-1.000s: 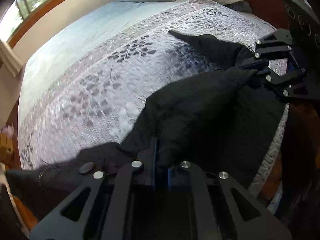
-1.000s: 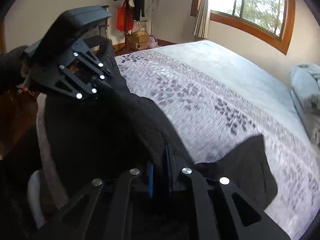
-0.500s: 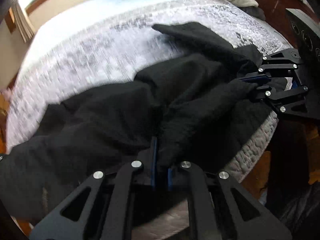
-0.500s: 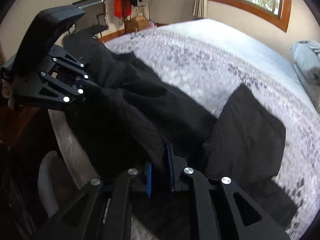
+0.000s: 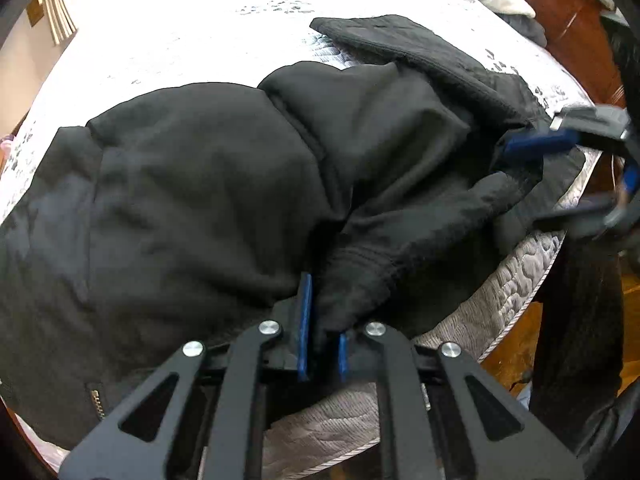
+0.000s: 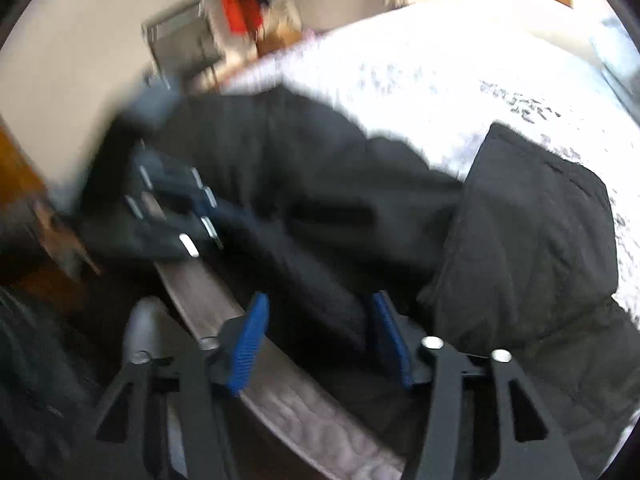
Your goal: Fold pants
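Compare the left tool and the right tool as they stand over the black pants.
The left tool is clamped on a bunched fold of the black pants, its blue pads nearly together; the right tool has its pads well apart and opening, with cloth lying between them unpressed. The left tool's own view is sharp; the right tool's is blurred. Both have blue pads on black linkages and sit at the near edge of the bed.

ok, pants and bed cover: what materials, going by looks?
Pants: black, matte, soft knit, probably fleece or sweatshirt cotton; fuzzy nap, thick rounded folds, ribbed band. Bed cover: pale grey quilted fabric, slight sheen; stitched pebble pattern puffs up at the edge.
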{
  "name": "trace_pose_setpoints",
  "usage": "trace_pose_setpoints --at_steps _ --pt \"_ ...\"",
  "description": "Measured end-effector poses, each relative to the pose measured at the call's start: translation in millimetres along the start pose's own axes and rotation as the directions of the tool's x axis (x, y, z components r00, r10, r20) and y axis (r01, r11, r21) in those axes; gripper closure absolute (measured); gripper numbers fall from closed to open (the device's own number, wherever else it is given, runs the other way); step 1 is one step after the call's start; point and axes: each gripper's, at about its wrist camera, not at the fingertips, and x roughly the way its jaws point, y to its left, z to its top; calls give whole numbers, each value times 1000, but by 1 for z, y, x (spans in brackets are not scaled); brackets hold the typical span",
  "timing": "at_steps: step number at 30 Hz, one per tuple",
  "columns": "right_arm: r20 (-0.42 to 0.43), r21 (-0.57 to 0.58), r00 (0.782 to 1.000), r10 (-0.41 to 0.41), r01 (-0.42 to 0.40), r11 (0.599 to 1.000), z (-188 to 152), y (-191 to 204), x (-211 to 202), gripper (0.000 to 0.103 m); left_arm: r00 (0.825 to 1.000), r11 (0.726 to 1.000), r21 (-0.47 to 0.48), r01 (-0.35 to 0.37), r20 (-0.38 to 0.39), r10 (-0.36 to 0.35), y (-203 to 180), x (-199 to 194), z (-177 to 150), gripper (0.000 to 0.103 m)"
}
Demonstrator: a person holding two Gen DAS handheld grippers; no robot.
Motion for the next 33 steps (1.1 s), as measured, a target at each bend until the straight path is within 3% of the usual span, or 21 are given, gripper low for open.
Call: trace_pose_setpoints --at_steps 4,6,7,8,9,14,16,18,22,24,25,26,28,30,33 --pt "119 194 992 -43 19 981 33 -27 -31 43 1000 1000 -9 -7 10 7 2 -1 -4 92" --pt "85 304 972 -219 184 935 54 -45 -29 39 1000 999 -34 -1 13 1 5 -2 -5 90" --pt "38 334 945 -325 294 895 62 -51 -23 38 1000 998 -61 3 9 -2 6 -3 -4 89" --pt "-41 354 904 -426 412 840 73 -59 -10 38 1000 997 -78 3 3 -3 8 -3 -3 89" --pt "-97 368 872 -479 479 797 80 -65 2 38 1000 996 -91 1 -4 -1 8 -2 -1 88" --pt "-233 397 816 -529 576 714 100 -72 55 39 999 983 -182 -18 -52 9 12 -7 8 84" --pt "-301 358 763 -572 646 674 102 -77 73 39 997 974 -227 -23 -72 7 15 -9 12 83" --pt "-357 306 691 -628 722 620 104 -78 88 39 996 965 -261 -36 -89 13 18 -10 15 79" --pt "-397 274 623 -674 781 561 105 -84 100 41 994 952 -299 -70 -102 41 24 -7 17 63" --pt "-398 306 631 -666 776 552 102 -91 98 52 995 944 -325 -56 -94 27 29 -8 16 56" --pt "-389 337 649 -654 761 555 101 -95 95 72 996 936 -348 -49 -86 20 33 -9 16 54" --pt "-371 378 673 -640 739 558 98 -98 89 84 997 929 -366 -48 -80 20 37 -9 15 48" --pt "-352 418 684 -639 726 546 95 -102 78 93 998 917 -396 -42 -69 16 44 -9 13 44" --pt "-318 472 706 -633 697 540 89 -102 62 96 998 909 -415 -35 -62 10 47 -8 13 44" --pt "-237 584 765 -598 604 542 75 -103 30 96 997 913 -403 -68 -69 43 43 -6 14 44"
